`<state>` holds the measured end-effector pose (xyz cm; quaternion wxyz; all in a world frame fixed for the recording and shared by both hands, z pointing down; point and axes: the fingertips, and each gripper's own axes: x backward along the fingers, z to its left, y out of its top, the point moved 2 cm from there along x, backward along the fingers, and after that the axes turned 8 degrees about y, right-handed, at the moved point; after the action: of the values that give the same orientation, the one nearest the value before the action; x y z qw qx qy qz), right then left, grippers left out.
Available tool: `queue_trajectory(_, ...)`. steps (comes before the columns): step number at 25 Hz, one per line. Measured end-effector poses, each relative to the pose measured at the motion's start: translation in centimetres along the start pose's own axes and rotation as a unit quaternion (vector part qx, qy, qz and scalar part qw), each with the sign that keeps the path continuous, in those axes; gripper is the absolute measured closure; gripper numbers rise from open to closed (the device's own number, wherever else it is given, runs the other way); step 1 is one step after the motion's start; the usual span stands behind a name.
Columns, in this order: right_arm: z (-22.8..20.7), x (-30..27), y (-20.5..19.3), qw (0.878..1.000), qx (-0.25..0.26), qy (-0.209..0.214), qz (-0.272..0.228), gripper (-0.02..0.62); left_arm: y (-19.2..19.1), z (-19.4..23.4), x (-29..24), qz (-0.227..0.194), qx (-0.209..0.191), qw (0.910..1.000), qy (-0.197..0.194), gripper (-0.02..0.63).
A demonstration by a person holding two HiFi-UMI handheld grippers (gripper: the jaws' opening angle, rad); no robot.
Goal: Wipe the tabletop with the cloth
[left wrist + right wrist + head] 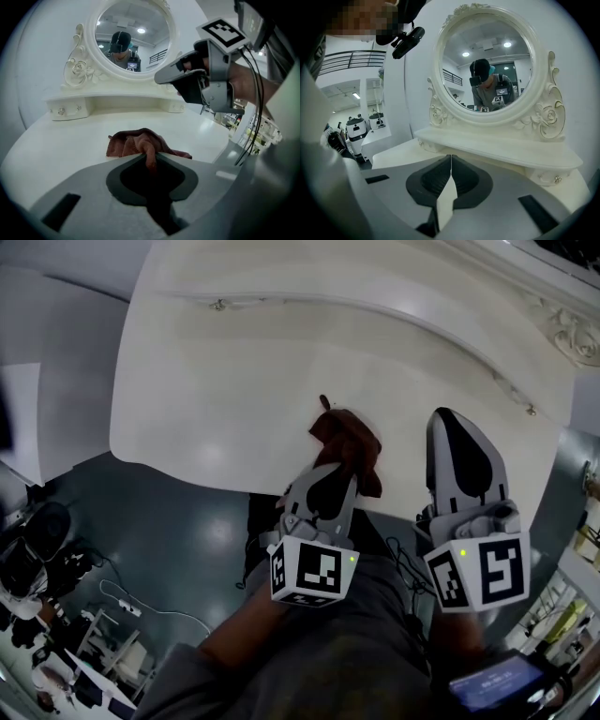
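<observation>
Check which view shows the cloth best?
Left gripper view: the cloth lies bunched on the tabletop, close and centred, one fold pinched by the left gripper. Head view shows it from above, partly covered by that gripper. Right gripper view does not show it.

Soft, rumpled cloth (352,435) on a smooth, glossy tabletop (234,362); matt grey plastic left gripper (337,470).

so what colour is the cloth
The cloth is reddish brown, clearest in the left gripper view.
</observation>
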<state>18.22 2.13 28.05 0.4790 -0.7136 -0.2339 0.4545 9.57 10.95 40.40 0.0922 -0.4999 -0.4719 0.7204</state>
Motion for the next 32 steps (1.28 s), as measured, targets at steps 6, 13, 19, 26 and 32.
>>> queue_trajectory(6, 2.3, -0.9, -0.1, 1.000, -0.007, -0.020, 0.004, 0.580, -1.6, 2.2, 1.8, 0.006, 0.007, 0.9998, -0.020, 0.552)
queue_trajectory(13, 3.1, -2.1, 0.1, 1.000, -0.007, -0.020, 0.012, 0.580, -2.0, 4.3, 1.9, 0.013, 0.017, 0.9996, -0.018, 0.552)
queue_trajectory(19, 3.4, -2.6, 0.4, 1.000, -0.008, -0.022, 0.012, 0.580, -2.1, 5.2, 2.2, 0.015, 0.024, 0.9994, -0.019, 0.551)
queue_trajectory(26, 7.7, -5.7, 0.5, 1.000, -0.011, -0.016, 0.016, 0.580, -3.9, 10.5, 4.3, 0.016, 0.028, 0.9995, -0.008, 0.551)
queue_trajectory(32, 8.8, -7.0, 0.7, 1.000, -0.012, -0.016, 0.016, 0.580, -4.5, 13.2, 4.9, 0.019, 0.033, 0.9993, 0.001, 0.551)
